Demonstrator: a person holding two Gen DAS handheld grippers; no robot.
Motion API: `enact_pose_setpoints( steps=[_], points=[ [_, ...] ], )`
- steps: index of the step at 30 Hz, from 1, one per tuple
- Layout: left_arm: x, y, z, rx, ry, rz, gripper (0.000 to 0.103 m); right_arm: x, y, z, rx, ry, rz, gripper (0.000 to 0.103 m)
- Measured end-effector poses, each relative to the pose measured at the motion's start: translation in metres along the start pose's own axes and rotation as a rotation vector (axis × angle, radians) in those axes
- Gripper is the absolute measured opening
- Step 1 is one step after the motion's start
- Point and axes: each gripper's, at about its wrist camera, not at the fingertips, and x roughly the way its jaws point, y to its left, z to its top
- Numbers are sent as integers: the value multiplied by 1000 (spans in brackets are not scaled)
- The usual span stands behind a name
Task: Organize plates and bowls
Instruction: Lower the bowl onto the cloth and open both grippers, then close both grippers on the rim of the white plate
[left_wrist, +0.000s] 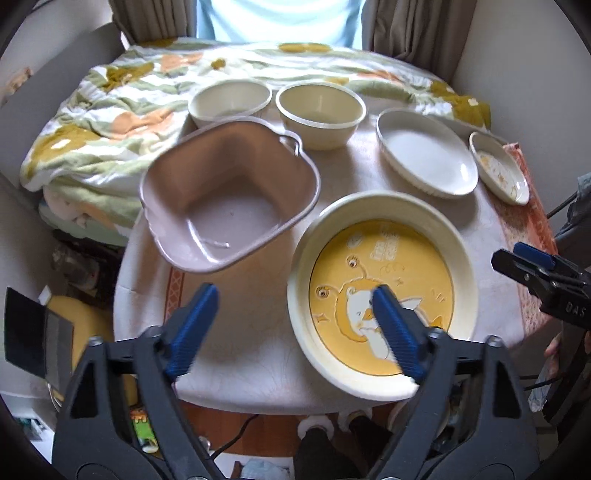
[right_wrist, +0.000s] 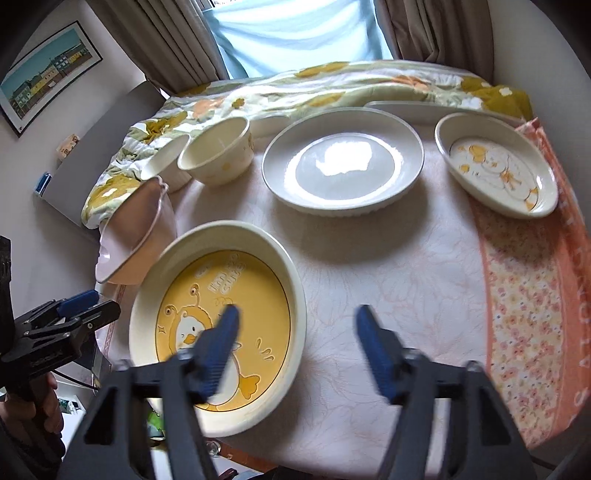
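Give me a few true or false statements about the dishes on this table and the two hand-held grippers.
1. The yellow duck plate lies flat on the table. True.
2. The left hand-held gripper is shut on the pink bowl. False: its jaws stand wide open and empty.
3. Two cream bowls stand side by side at the far edge. True.
4. The white plate is stacked on the duck plate. False: it lies apart, farther back.
5. The right hand-held gripper holds a plate. False: it is open, holding nothing.
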Motion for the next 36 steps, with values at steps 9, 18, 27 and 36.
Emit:
enact_pose_setpoints(
  steps=[9, 18, 27, 36],
  points=[
    [-55, -20, 66, -34, -124, -134, 103, -113, 0, 46, -90, -332, -136, 102],
    [-40, -63, 107, -147, -132, -126, 103, -109, -59, 115, -162, -231, -106, 102],
    [69, -123, 111, -295, 63, -78, 98, 4, -111, 181, -366, 62, 104, 102],
    [163, -131, 116, -406, 234, -66, 53, 118, -118, 199, -493, 332, 249, 53]
  ],
)
